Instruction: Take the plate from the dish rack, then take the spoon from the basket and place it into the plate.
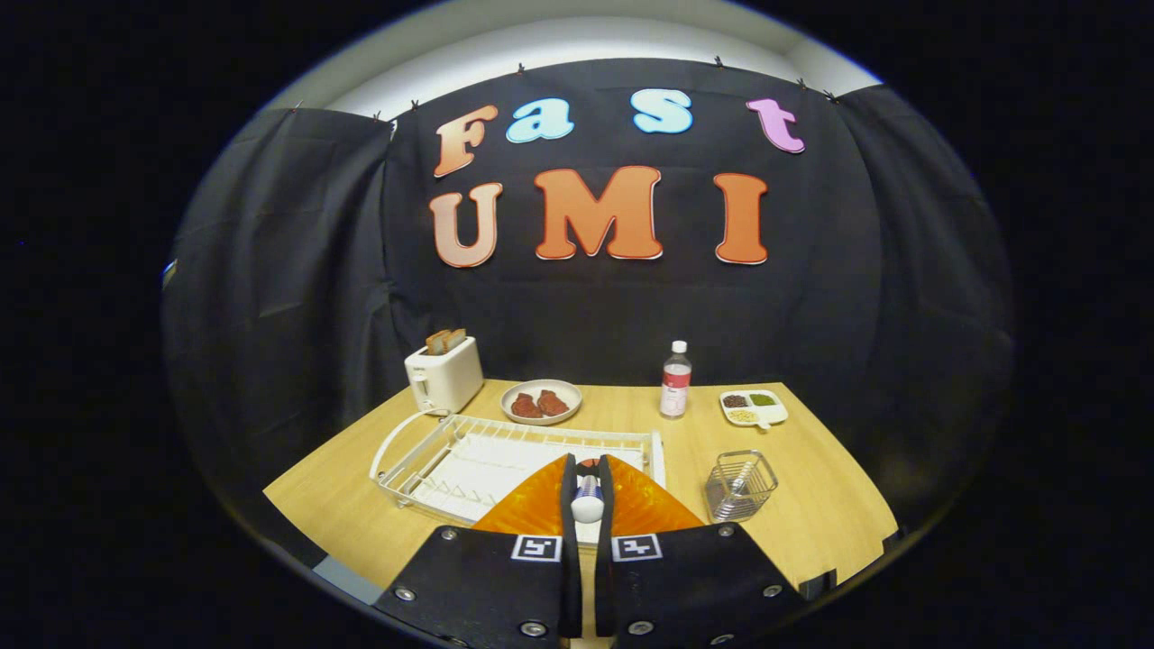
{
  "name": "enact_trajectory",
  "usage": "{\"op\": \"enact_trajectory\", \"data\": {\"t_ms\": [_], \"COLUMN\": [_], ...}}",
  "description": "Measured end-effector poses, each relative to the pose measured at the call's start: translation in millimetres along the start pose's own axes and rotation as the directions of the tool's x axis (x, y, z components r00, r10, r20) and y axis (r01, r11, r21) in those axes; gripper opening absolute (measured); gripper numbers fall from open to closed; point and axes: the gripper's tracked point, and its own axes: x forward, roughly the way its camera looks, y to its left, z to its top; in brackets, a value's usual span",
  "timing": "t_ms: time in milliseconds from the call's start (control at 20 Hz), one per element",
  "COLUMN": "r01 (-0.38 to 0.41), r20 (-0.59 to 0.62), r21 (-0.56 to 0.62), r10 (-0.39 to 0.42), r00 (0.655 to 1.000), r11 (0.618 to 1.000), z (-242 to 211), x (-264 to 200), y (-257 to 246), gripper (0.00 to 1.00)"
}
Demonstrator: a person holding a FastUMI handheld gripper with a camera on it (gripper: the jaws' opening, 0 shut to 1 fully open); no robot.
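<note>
Gripping an orange plate [532,505] by its rim, the gripper [587,491] holds it edge-on, both fingers [569,505] pressed close together on it with a small white-and-blue piece showing between their tips. The plate is lifted just in front of the white wire dish rack [469,460], which sits toward the worktop's left side and looks bare of dishes. A wire basket [739,485] stands near the right edge, well apart from the rack, with the spoon [735,482] leaning inside it. Along the back edge of the worktop [811,514] stand a white toaster [443,374] with bread at the left corner, a bowl [541,401] of reddish food, a clear bottle [675,380] and a divided dish [753,407]. Bare wood lies open between rack and basket and along the right side.
</note>
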Motion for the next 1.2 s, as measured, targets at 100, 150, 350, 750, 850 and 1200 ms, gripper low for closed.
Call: {"op": "enact_trajectory", "data": {"t_ms": [100,150,350,750,850,1200], "r01": [-0.044,-0.066,-0.174,-0.324,-0.338,-0.365], "r20": [-0.008,-0.015,-0.044,-0.170,-0.196,-0.260], "r21": [-0.001,-0.004,-0.025,-0.063,-0.054,-0.048], "r10": [0.044,0.066,0.173,0.310,0.322,0.341], "r00": [0.999,0.998,0.984,0.935,0.926,0.904], "r11": [0.999,0.998,0.984,0.944,0.939,0.930], "z": [-9,-14,-36,-104,-122,-152], "x": [-5,-8,-11,-4,2,9], "y": [26,39,80,112,112,105], "gripper": [0.06,0.06,0.06,0.06,0.06,0.07]}}
